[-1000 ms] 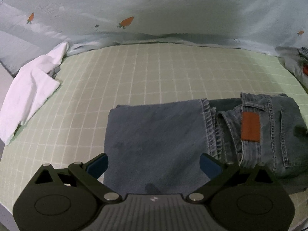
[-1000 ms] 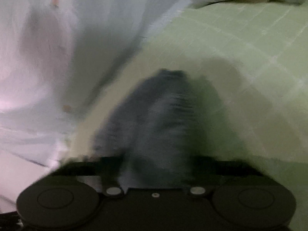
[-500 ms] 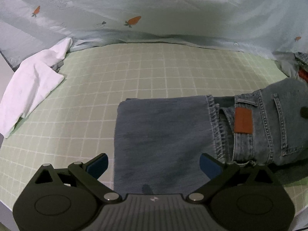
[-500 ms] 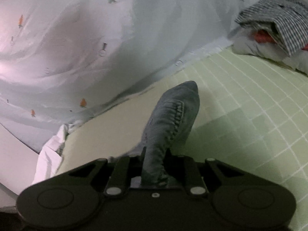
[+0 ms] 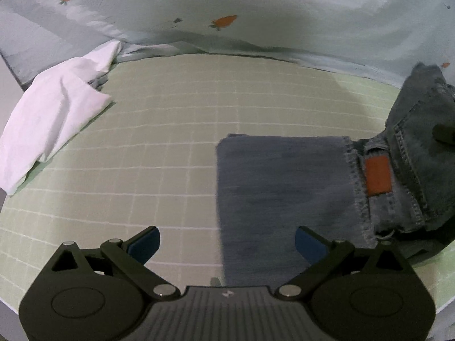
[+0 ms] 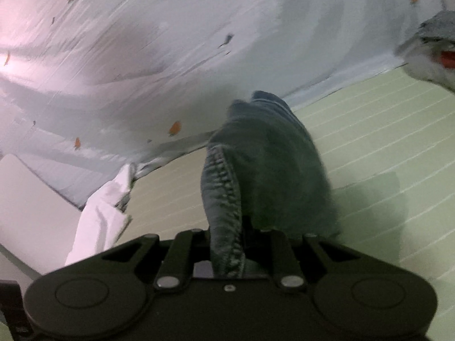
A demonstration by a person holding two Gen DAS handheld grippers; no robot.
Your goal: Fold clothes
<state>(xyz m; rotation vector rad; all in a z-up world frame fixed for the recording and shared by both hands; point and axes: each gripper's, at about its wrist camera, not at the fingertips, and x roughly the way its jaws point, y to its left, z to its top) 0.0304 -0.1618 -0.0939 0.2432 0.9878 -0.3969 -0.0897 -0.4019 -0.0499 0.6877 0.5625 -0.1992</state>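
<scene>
A pair of blue jeans (image 5: 284, 182) lies partly folded on the green checked sheet (image 5: 170, 142), its leg flat and its waist end with an orange-brown patch (image 5: 378, 176) lifted at the right. My left gripper (image 5: 227, 245) is open and empty, just over the leg's near left edge. My right gripper (image 6: 241, 241) is shut on the jeans' waist end (image 6: 264, 176) and holds it up above the sheet; its fingertips are hidden by the denim. Part of it shows at the right edge of the left wrist view (image 5: 443, 135).
A white garment (image 5: 54, 113) lies crumpled at the left, also in the right wrist view (image 6: 102, 218). A pale blue carrot-print quilt (image 5: 227, 14) is bunched along the back. A pile of other clothes (image 6: 432, 45) lies far right.
My right gripper has lifted the jeans' waist end higher off the sheet. In the left wrist view the jeans have shifted to the right; the left gripper stays open.
</scene>
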